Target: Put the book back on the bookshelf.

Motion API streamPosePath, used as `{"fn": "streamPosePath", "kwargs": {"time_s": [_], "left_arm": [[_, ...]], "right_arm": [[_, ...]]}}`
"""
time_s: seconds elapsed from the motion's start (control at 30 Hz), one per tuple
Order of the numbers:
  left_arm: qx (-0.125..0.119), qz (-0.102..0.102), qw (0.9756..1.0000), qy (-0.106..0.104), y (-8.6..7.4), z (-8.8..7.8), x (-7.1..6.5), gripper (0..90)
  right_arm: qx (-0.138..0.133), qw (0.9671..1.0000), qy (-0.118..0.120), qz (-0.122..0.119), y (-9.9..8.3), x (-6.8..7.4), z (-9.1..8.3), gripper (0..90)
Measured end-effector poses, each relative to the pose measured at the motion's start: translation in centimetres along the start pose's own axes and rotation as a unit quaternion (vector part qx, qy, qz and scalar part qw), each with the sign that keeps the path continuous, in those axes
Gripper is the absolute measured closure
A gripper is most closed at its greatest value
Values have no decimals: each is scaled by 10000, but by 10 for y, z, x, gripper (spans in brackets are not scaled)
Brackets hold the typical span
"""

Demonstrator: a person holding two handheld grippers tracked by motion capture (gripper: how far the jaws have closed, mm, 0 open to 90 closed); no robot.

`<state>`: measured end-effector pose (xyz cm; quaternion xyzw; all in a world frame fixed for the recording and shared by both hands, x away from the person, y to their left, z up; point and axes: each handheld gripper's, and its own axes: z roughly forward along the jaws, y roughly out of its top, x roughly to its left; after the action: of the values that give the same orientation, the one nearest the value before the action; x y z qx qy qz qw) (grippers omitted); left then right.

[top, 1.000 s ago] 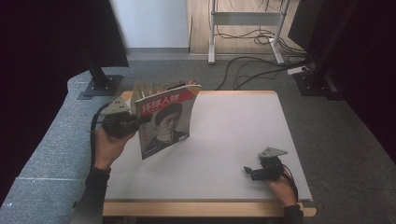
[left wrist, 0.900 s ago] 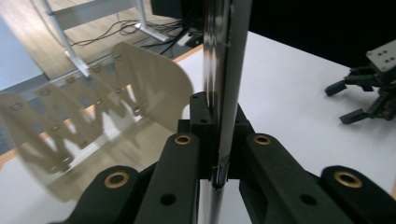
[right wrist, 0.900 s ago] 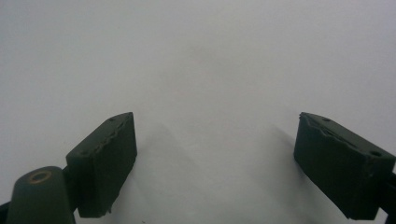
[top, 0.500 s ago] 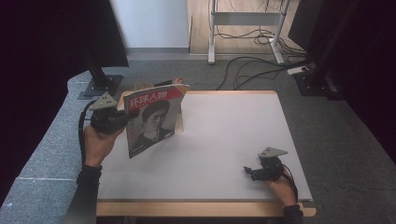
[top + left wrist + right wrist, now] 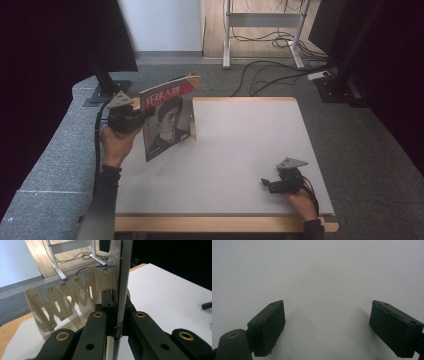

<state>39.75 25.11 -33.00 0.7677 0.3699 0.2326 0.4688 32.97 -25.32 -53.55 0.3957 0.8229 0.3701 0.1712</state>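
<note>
A magazine [image 5: 167, 120] with a red title band and a portrait on its cover stands upright over the table's left side. My left gripper [image 5: 135, 117] is shut on its left edge. In the left gripper view the magazine [image 5: 122, 277] runs edge-on between the jaws of the left gripper [image 5: 117, 297]. Just behind it is a beige zigzag rack [image 5: 62, 297], which the high view shows mostly hidden, with an end [image 5: 192, 131] beside the magazine. My right gripper [image 5: 267, 184] rests on the white table [image 5: 240, 135] near the front right, open, with nothing between its jaws [image 5: 328, 325].
A black monitor stand [image 5: 107, 82] rises off the table's far left corner. A grey padded surface [image 5: 55, 160] borders the left side. Cables [image 5: 270, 65] and a desk frame [image 5: 265, 20] lie on the floor beyond the far edge.
My left gripper has carried the magazine to the left and slightly up, toward the table's left edge. The right gripper has stayed put.
</note>
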Motion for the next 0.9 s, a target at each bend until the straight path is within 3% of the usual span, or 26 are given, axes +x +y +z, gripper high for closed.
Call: {"fn": "streamPosePath", "kwargs": {"time_s": [0.13,0.3,0.5,0.67,0.77,0.9], "left_arm": [[24,24,9999,-106,-4,9,-4,869],[86,36,9982,-598,-7,7,-7,866],[486,-18,9932,-1054,-7,3,-6,860],[885,-19,9887,-1210,-9,1,-4,853],[996,-11,9880,-1180,-9,0,-4,852],[883,41,9915,-957,-9,-1,-6,865]], "right_arm": [[-9,10000,-5,-13,0,0,0,125],[-4,10000,-2,-5,0,0,0,125],[-3,10000,-2,-2,0,0,0,125],[-3,10000,-2,-1,0,0,0,125],[-3,10000,-1,-2,0,0,0,125],[-3,10000,-1,-1,0,0,0,125]]}}
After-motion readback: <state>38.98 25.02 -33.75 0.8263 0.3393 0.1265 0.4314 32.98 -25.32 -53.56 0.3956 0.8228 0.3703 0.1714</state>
